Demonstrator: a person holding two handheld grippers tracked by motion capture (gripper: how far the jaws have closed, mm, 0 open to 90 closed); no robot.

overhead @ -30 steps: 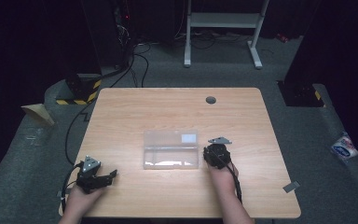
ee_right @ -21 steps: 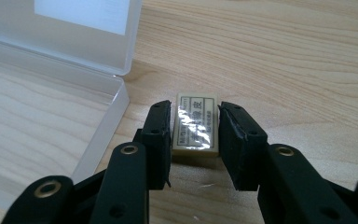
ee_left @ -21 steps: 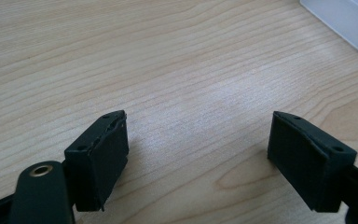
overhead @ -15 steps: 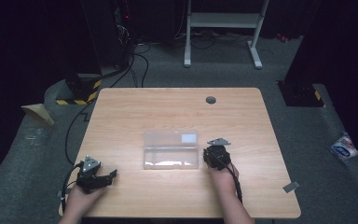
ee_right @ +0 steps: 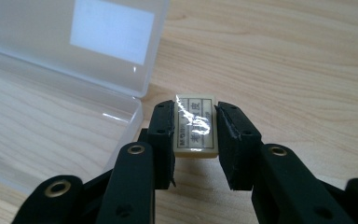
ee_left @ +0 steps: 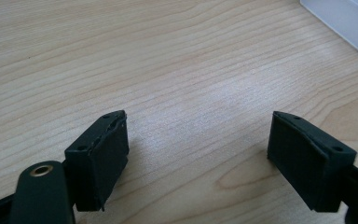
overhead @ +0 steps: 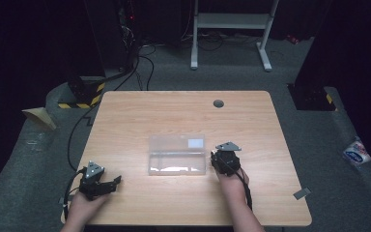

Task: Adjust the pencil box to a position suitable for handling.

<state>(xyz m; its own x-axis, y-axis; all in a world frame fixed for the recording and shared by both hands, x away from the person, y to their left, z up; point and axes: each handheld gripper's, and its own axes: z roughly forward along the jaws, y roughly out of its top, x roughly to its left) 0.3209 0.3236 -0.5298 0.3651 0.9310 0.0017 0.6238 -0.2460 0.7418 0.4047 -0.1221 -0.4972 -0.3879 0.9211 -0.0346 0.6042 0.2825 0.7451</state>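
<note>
Holding: R gripper [ee_right: 195, 133] jaws clamp eraser [ee_right: 194, 126]
L gripper [ee_left: 198, 158]: jaws open, idle
Tip: lift clear of box [ee_right: 37, 135] wall before releasing

A light wooden bench [overhead: 183, 116] stands on grey carpet [overhead: 319, 145] in a dark room, black cables [overhead: 140, 67] trailing past a white metal frame [overhead: 229, 21] behind it.

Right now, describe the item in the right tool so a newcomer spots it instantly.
On the wooden table lies an open clear plastic case. Just off its right end, the right tool is shut on a small cream eraser. It is a flat block in glossy wrap with dark printed characters, the only loose small thing beside the case.
</note>
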